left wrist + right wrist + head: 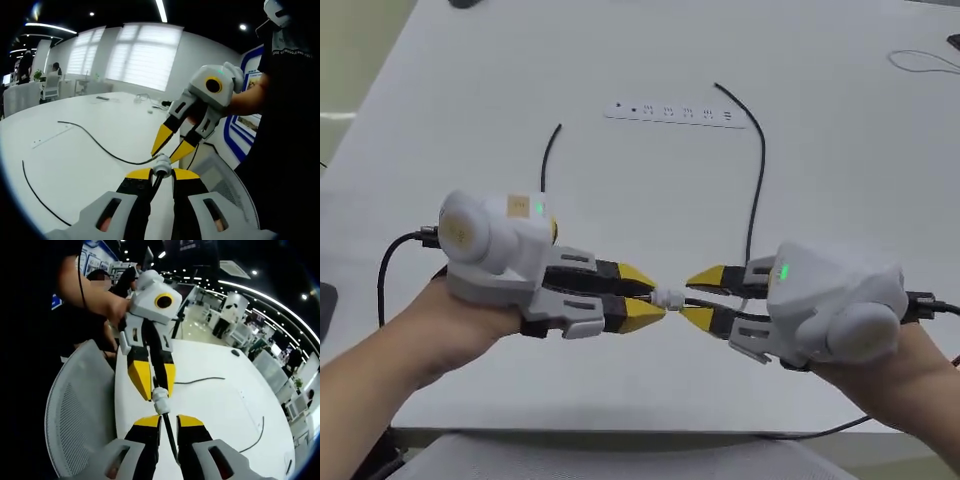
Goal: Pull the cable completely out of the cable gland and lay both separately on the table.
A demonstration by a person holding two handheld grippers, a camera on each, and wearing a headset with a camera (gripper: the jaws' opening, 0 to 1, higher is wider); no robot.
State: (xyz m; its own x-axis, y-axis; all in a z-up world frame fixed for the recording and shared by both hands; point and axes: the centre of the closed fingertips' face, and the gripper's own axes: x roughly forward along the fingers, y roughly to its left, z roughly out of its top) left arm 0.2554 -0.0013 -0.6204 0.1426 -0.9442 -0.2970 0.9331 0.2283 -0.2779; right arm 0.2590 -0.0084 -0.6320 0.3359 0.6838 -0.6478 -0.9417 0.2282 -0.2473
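White table (620, 190) with a power strip (668, 112) in the head view; the right gripper view adds a mesh chair (75, 410). Over the near table edge, the left gripper (655, 297) clamps the white cable gland (669, 298). The right gripper (703, 297) sits narrowly around the black cable (759, 170); its grip cannot be told

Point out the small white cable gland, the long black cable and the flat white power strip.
small white cable gland (668, 298): head view, exposed body
long black cable (760, 180): head view, mid-run
flat white power strip (672, 113): head view, centre
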